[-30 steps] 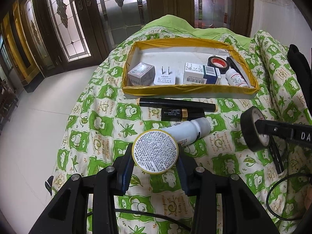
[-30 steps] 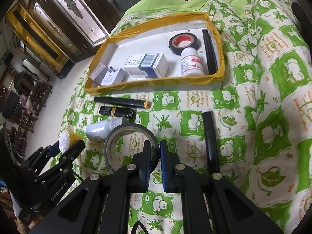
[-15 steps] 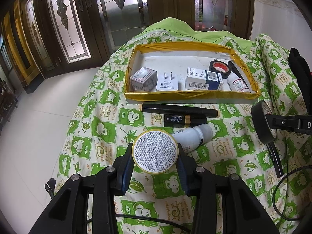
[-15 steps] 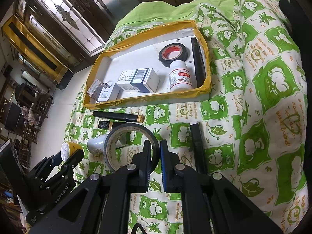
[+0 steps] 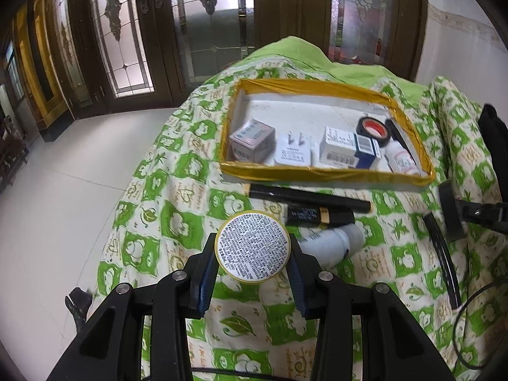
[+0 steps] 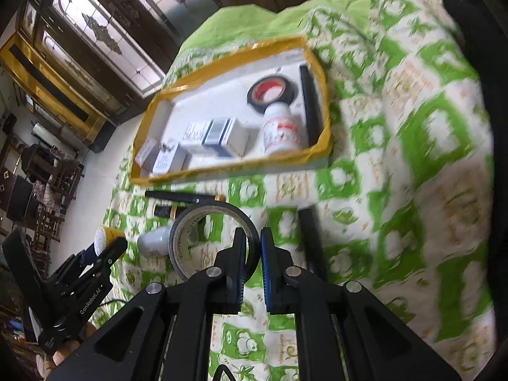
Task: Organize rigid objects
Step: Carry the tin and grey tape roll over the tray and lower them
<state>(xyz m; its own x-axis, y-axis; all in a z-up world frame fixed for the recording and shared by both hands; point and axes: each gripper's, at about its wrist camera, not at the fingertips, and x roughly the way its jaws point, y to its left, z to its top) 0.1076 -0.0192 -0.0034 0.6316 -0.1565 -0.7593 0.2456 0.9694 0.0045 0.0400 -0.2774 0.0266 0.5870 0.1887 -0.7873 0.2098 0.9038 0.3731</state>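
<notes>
My left gripper is shut on a round yellow tin with a printed white face, held above the green patterned cloth. My right gripper is shut on the rim of a black tape roll, also seen as the tape roll at the right of the left wrist view. Farther off lies the yellow-rimmed tray with a grey box, a white plug, a white-blue box, a red-cored tape roll and a small bottle.
Between grippers and tray lie a long black pen, a black-gold tube and a white bottle. Another black pen lies on the right, beside a black cable. The cloth drops to white floor on the left.
Both grippers have drifted a little with their loads, and the tray now sits lower in both views. The right wrist view has become blurred. Both grips are unchanged.
</notes>
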